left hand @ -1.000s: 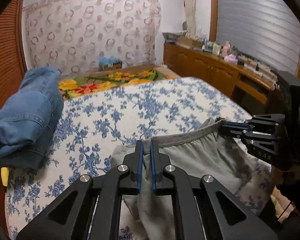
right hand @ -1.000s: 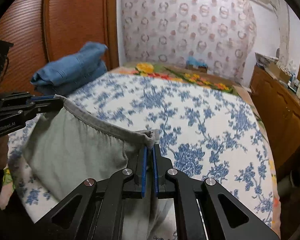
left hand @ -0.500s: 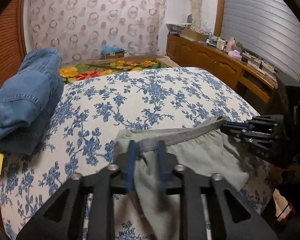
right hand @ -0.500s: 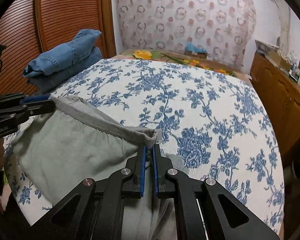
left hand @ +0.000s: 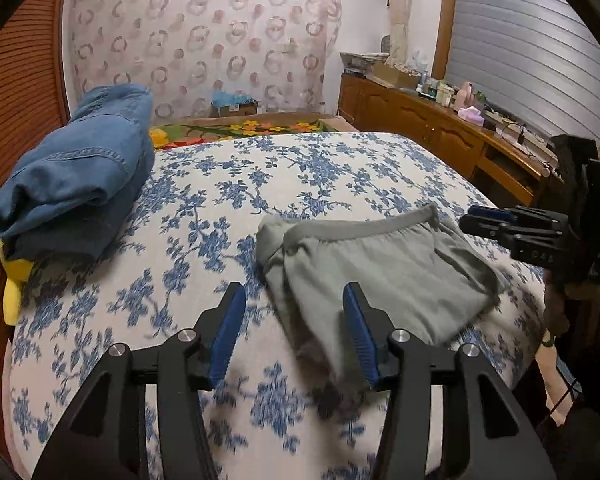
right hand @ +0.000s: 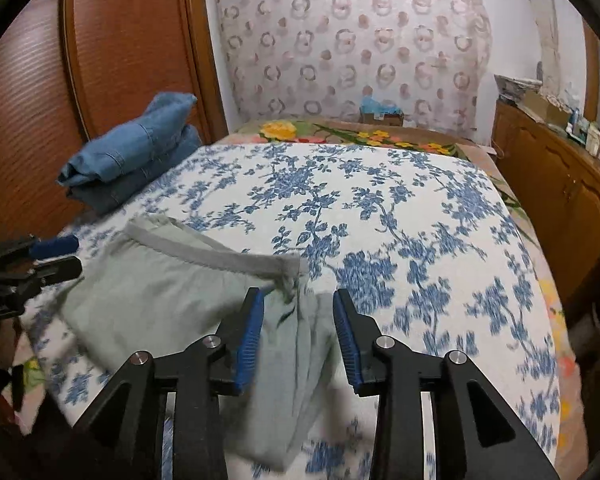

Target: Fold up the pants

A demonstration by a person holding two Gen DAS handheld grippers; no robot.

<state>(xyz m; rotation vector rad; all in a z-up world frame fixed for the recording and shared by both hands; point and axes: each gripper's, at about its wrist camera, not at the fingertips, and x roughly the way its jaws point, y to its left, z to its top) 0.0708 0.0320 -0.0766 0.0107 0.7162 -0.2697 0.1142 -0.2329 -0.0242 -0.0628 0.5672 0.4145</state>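
You see the grey pants [left hand: 384, 276] lying on the bed [left hand: 300, 176], near its front edge. They are soft and pale grey-green, with a darker grey waistband [right hand: 212, 254] on the far side. The waistband runs across and curls a bit at both ends. The legs hang down over the near edge. The cloth has some wrinkles and folds.

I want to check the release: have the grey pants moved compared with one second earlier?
Yes. The grey pants have dropped from both grippers onto the floral bedspread; the waistband lies flat now. Left gripper and right gripper have just been opening.
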